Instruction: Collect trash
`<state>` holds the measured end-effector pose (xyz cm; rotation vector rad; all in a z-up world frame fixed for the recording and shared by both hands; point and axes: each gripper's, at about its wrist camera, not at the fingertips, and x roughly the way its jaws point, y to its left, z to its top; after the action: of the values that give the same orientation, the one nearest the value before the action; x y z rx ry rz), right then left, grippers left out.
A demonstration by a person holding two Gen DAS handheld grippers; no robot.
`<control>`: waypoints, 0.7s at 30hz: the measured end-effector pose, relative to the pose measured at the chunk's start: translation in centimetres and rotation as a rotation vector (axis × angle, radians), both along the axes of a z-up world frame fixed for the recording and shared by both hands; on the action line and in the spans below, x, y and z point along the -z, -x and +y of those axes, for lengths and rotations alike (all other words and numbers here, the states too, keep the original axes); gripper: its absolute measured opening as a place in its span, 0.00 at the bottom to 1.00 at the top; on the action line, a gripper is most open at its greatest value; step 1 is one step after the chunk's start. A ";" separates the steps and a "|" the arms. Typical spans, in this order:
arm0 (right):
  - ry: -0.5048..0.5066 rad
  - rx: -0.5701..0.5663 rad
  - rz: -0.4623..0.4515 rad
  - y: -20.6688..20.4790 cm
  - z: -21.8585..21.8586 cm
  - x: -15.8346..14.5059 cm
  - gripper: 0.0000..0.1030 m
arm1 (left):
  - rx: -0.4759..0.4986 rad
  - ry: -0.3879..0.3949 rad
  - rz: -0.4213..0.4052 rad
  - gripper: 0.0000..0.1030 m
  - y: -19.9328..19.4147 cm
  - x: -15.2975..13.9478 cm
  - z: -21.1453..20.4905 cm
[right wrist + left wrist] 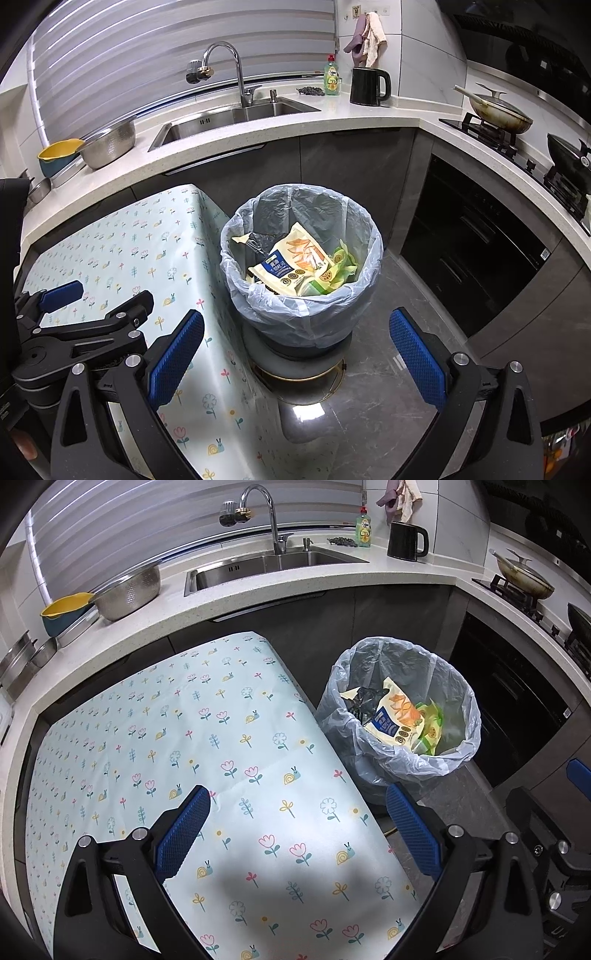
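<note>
Your left claw [297, 814] is spread wide and holds nothing above the flower-print worktop [207, 746]; your right claw [295, 338] is equally wide and empty before the one lined bin [301, 295]. The bin holds about three wrappers [291, 264]; anything beneath them is hidden.

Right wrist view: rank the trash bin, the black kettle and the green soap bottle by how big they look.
1. trash bin, though nearest the camera
2. black kettle
3. green soap bottle
</note>
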<state>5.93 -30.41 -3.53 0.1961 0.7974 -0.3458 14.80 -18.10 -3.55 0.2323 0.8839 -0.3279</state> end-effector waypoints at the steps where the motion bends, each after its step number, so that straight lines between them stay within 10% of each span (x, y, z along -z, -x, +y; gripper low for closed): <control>1: 0.001 -0.001 0.001 0.0 0.0 0.1 0.94 | 0.003 -0.001 0.002 0.89 0.0 0.0 0.0; 21: 0.003 -0.009 0.012 0.2 0.2 0.5 0.94 | -0.003 -0.011 0.007 0.89 0.2 0.4 0.2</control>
<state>5.72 -30.21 -4.07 0.1879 0.8096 -0.3397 14.63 -17.87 -3.96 0.2397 0.8931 -0.3210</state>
